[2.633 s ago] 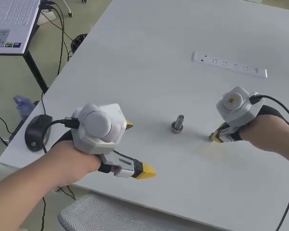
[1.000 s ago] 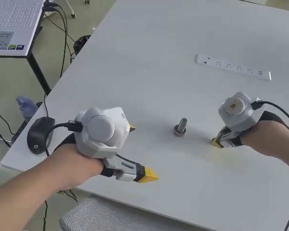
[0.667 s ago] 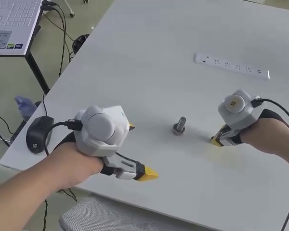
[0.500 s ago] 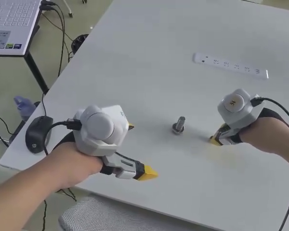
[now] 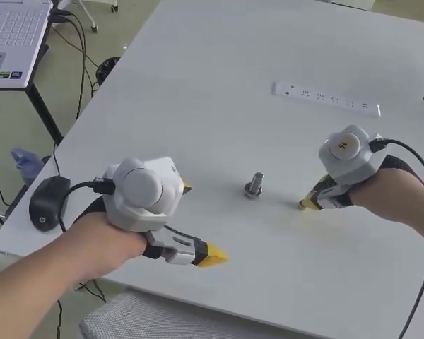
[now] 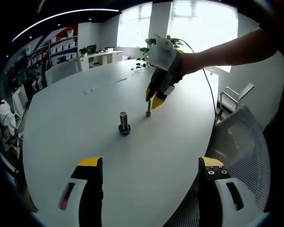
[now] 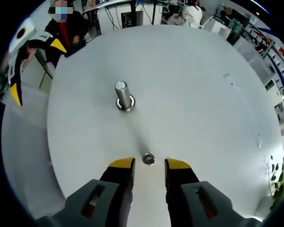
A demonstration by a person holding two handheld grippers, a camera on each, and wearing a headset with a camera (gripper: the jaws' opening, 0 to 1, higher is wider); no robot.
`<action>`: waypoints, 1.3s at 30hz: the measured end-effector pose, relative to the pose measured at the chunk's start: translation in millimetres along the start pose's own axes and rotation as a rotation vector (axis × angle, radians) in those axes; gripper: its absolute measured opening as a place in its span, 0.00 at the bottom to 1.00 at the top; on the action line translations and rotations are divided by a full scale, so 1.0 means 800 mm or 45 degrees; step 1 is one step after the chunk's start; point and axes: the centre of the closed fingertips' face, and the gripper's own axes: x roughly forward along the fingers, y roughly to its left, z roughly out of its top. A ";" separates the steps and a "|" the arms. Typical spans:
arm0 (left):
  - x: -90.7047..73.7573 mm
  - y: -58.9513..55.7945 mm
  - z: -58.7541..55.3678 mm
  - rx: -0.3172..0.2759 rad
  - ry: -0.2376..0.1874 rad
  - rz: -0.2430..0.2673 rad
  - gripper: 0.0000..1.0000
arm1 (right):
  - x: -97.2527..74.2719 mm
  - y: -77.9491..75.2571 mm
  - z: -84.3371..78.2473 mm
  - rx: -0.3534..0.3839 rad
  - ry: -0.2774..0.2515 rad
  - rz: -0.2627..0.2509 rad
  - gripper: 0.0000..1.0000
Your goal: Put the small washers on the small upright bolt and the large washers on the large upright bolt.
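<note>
A large upright bolt (image 5: 254, 185) stands mid-table with a wider ring at its base (image 6: 124, 130), also seen from the other side (image 7: 124, 97). To its right stands a small upright bolt (image 7: 148, 159), a thin pin beside the yellow tips (image 6: 148, 109). My right gripper (image 7: 149, 164) is open, tilted down to the table, its tips just either side of the small bolt and not touching it (image 5: 309, 203). My left gripper (image 6: 151, 165) is wide open with nothing in it, low over the near left table (image 5: 198, 221).
A white power strip (image 5: 325, 99) lies at the back of the white table (image 5: 219, 85). A laptop (image 5: 7, 35) sits on a side desk at far left, a black mouse (image 5: 42, 205) at the table's left corner, a mesh chair (image 5: 127, 321) below the near edge.
The head camera has shifted a little. Both grippers and the bolts keep the same places relative to each other.
</note>
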 end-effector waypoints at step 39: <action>-0.020 0.001 0.013 -0.047 -0.074 0.050 0.84 | -0.125 0.043 0.032 0.252 -0.639 -0.036 0.47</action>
